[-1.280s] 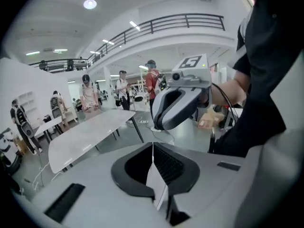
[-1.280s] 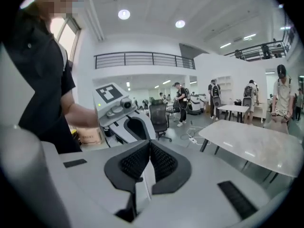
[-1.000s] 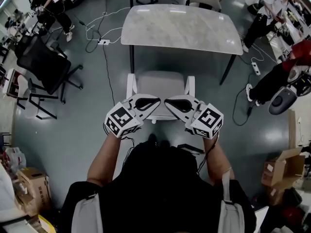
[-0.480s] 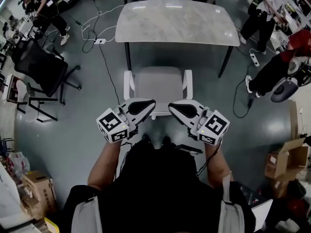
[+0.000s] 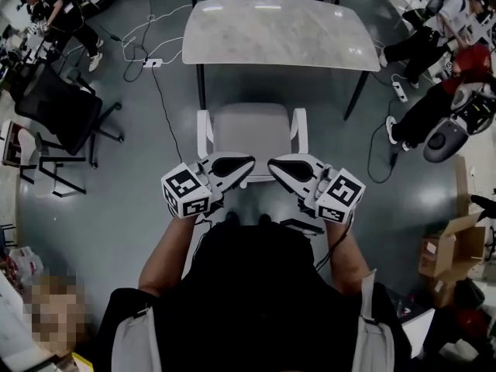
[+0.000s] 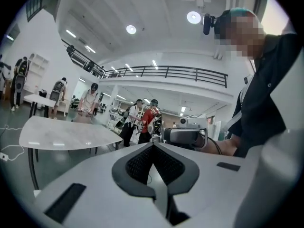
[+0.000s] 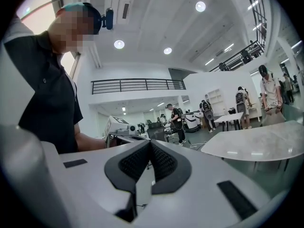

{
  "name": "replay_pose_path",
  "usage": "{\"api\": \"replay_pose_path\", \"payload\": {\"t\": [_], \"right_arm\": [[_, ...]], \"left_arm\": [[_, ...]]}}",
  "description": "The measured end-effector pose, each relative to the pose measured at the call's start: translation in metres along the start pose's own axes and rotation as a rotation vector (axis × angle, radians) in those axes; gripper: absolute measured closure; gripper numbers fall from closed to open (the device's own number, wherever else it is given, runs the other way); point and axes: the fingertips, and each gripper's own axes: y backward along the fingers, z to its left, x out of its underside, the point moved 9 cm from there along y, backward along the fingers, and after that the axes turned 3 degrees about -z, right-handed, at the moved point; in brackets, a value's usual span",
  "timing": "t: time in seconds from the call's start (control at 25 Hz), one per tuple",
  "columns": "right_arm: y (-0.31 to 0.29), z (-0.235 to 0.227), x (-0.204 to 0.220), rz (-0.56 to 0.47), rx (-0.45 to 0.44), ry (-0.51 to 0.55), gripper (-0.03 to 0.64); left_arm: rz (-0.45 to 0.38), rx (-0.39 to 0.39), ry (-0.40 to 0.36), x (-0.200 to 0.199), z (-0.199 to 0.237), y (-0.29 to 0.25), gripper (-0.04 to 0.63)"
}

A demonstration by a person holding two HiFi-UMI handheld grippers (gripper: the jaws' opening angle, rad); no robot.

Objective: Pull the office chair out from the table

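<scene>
Pose: the person stands facing the table (image 5: 271, 33), both forearms bent in front of the waist. The left forearm (image 5: 165, 248) and right forearm (image 5: 346, 248) angle forward and slightly inward. The left gripper (image 5: 252, 162) and right gripper (image 5: 270, 163) are held level, turned inward so that their tips point at each other, close together but with a small gap. Each gripper's own view confirms this: the opposite gripper sits straight ahead of the jaws.

Fingers: in the left gripper view the left gripper (image 6: 153, 147) has its two dark pads pressed together at the tip, with nothing between them. The right gripper view shows the same for the right gripper (image 7: 150, 143): pads clenched on each other, with nothing gripped.

Task object: the grey chair (image 5: 252, 126) with white armrests stands directly ahead of the person, between them and the table. Its seat is clear of the tabletop's near edge. From the head view, both gripper tips lie over the chair's near edge, roughly centred between the two armrests. I cannot tell whether they touch it; no part of the chair is between either pair of jaws.

Surroundings: a black office chair (image 5: 62, 107) stands well apart to the left. Cables (image 5: 159, 91) run across the floor beside the table. Cardboard boxes (image 5: 446, 256) sit at the right. Other people stand around the edges of the room.
</scene>
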Motion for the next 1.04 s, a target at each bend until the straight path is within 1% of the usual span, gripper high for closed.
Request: {"api": "replay_pose_path", "payload": {"t": [0.08, 0.28, 0.36, 0.4, 0.52, 0.6, 0.72, 0.84, 1.04], "right_arm": [[-0.001, -0.002, 0.005, 0.009, -0.006, -0.005, 0.598], [-0.022, 0.003, 0.016, 0.027, -0.012, -0.003, 0.597], [-0.031, 0.003, 0.018, 0.034, -0.012, 0.004, 0.597], [-0.036, 0.002, 0.019, 0.041, -0.015, 0.005, 0.598], [-0.044, -0.002, 0.028, 0.072, -0.009, 0.002, 0.597], [-0.040, -0.006, 0.031, 0.080, 0.004, -0.005, 0.598], [-0.039, -0.011, 0.031, 0.077, 0.015, 0.002, 0.598], [-0.038, -0.009, 0.032, 0.074, 0.027, 0.000, 0.597], [-0.030, -0.018, 0.036, 0.071, 0.045, -0.002, 0.597]], "left_arm": [[-0.004, 0.021, 0.016, 0.000, 0.002, -0.004, 0.583], [0.048, 0.028, -0.025, 0.008, 0.011, 0.012, 0.583], [0.051, 0.037, -0.027, 0.010, 0.016, 0.021, 0.583], [0.045, 0.037, -0.019, 0.010, 0.021, 0.026, 0.583], [0.021, 0.037, 0.039, 0.010, 0.031, 0.036, 0.583], [0.027, 0.053, 0.042, 0.012, 0.032, 0.030, 0.583], [0.052, 0.078, 0.015, 0.014, 0.031, 0.022, 0.583], [0.080, 0.102, 0.021, 0.021, 0.026, 0.021, 0.583], [0.129, 0.108, 0.025, 0.039, 0.024, 0.009, 0.583]]}}
